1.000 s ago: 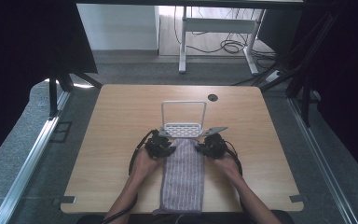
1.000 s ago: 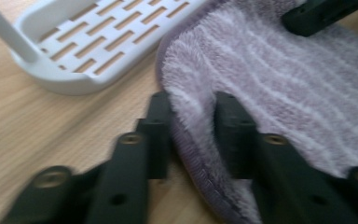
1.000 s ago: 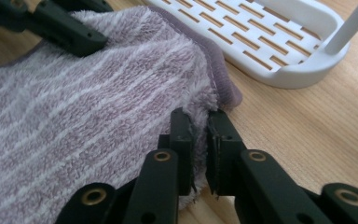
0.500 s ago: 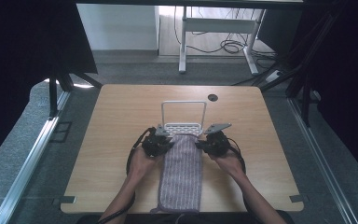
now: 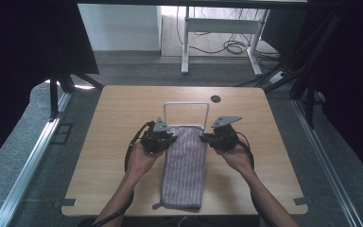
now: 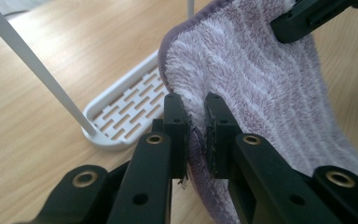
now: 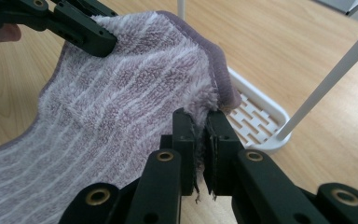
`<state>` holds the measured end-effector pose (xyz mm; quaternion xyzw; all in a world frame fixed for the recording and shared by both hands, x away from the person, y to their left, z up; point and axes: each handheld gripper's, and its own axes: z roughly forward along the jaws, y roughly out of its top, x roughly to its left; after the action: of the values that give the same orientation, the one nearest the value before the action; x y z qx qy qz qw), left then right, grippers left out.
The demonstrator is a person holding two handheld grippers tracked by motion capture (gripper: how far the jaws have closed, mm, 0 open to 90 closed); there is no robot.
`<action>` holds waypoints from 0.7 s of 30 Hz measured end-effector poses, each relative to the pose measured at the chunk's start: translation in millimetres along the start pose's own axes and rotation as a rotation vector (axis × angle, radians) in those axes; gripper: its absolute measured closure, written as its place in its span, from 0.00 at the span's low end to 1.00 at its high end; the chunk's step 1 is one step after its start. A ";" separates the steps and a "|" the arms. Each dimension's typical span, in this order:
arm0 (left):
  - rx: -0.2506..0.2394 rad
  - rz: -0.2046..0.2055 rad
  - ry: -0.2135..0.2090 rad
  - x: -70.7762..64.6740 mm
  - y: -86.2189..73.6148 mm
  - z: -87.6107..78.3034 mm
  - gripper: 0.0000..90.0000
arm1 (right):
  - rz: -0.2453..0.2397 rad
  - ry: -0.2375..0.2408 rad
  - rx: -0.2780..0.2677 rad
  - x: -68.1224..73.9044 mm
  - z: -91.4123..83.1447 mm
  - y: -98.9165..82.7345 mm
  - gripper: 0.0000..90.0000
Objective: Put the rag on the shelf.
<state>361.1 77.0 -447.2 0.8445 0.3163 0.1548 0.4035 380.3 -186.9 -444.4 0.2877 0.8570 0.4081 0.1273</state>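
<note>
Both the left tongs (image 6: 196, 135) and right tongs (image 7: 199, 151) pinch only the towel (image 5: 185, 165) edge (a thin bite). The plush pile may slip free, or the lifted end may snag the white rack (image 5: 186, 105) on the bench (image 5: 108, 123).

Wooden table (image 5: 123, 109), striped towel (image 5: 184, 175) (purple), white rack (image 5: 186, 105)

High view overhead facing forward, gripper views close, sharing towel (image 5: 185, 165)
</note>
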 end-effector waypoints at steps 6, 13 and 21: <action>-0.028 0.009 0.004 0.1 12.9 -14.7 0.90 | -0.010 0.001 -0.023 -1.6 -11.0 13.4 0.93; -0.050 0.034 0.025 1.3 28.7 -26.9 0.90 | -0.030 -0.004 -0.057 -3.1 -25.8 31.2 0.93; -0.091 0.075 0.057 2.5 57.7 -47.1 0.90 | -0.036 -0.016 -0.106 -9.1 -43.5 53.0 0.94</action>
<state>362.2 78.8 -372.7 0.8318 0.2884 0.2079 0.4263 388.5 -193.0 -376.0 0.2681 0.8382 0.4485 0.1564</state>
